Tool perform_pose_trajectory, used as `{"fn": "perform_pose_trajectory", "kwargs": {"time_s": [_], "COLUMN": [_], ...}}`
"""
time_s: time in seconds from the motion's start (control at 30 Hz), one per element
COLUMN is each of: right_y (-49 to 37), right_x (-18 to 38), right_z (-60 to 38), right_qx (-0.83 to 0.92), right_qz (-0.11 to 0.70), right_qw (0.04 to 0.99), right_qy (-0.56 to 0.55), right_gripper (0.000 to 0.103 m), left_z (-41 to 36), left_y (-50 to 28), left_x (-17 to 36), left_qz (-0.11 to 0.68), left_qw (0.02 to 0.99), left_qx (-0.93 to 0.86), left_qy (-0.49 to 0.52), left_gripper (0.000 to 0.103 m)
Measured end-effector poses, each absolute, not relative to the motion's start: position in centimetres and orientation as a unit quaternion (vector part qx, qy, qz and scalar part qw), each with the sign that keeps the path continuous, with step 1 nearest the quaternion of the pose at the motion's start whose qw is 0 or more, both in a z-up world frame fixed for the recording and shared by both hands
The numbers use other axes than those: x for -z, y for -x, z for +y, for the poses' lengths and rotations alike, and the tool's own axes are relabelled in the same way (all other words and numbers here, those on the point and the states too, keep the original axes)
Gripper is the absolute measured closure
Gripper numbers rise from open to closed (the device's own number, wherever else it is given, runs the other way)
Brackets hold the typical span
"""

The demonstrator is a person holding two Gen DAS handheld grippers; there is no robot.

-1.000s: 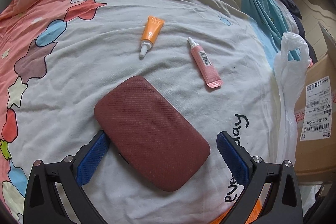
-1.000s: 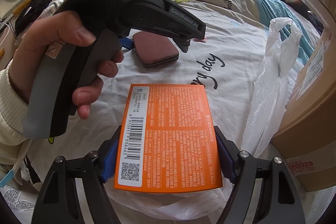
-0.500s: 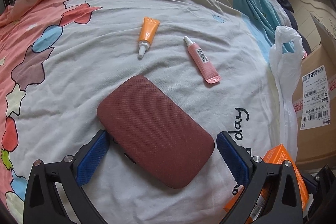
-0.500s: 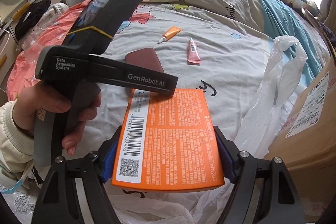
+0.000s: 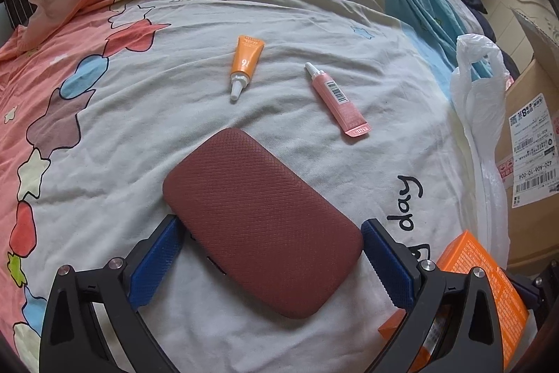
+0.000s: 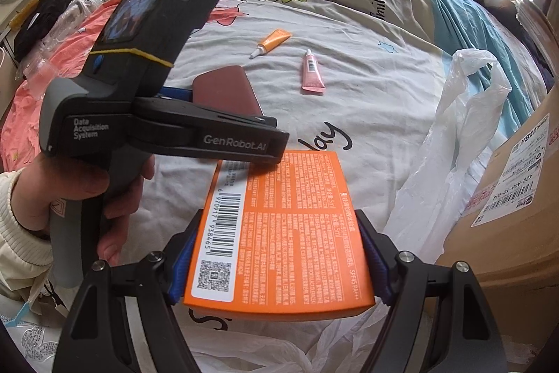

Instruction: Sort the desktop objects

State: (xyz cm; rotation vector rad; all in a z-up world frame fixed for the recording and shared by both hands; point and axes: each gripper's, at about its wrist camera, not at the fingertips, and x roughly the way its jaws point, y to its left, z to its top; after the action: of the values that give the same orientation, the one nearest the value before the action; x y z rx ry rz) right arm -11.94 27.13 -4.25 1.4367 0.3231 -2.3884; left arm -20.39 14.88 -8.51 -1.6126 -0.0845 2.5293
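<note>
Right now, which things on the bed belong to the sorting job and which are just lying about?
Part of the job:
orange box, clamped in the right tool
maroon case, between the open left tool's fingers
orange tube
pink tube

Probably just lying about:
white plastic bag
cardboard carton
patterned duvet

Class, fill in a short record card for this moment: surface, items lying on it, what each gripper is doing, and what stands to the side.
surface: patterned bedsheet
loose items: orange tube, pink tube, maroon case, all lying flat and apart from each other
left gripper: open, fingers either side of the case's near end
right gripper: shut on orange box, held flat above the sheet
beside the bed: white plastic bag, cardboard carton with shipping labels
</note>
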Motion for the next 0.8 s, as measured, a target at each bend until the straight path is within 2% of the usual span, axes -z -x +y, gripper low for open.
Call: {"fn": "perform_pose_trajectory", "kwargs": {"time_s": [0.47,0.6,0.73,0.8], "right_y": [11.6,11.6,11.6,11.6], "right_x": [4.5,4.8,5.1,5.2], "right_z": [26.5,26.4,26.4,26.4], "right_qx": [0.837,0.835,0.834,0.833], "right_qz": [0.12,0.125,0.122,0.123], "right_qw": [0.17,0.167,0.167,0.168], "right_qy": [-0.507,-0.51,-0.512,-0.513], "right_gripper": [0.027,0.027,0.027,0.027], "left_z": [12.1,11.8,11.1,10.7], "left_y": [17.7,17.2,16.7,16.7], "left_x": [8.5,8.3,8.0,8.0], "left_qz": [0.014,0.021,0.027,0.023], "left_qw": [0.077,0.087,0.098,0.101], "left_qx": [-0.841,-0.842,-0.84,-0.837], "left_qy": [0.535,0.532,0.532,0.537], "left_gripper": [0.002,0.01,0.025,0.026]}}
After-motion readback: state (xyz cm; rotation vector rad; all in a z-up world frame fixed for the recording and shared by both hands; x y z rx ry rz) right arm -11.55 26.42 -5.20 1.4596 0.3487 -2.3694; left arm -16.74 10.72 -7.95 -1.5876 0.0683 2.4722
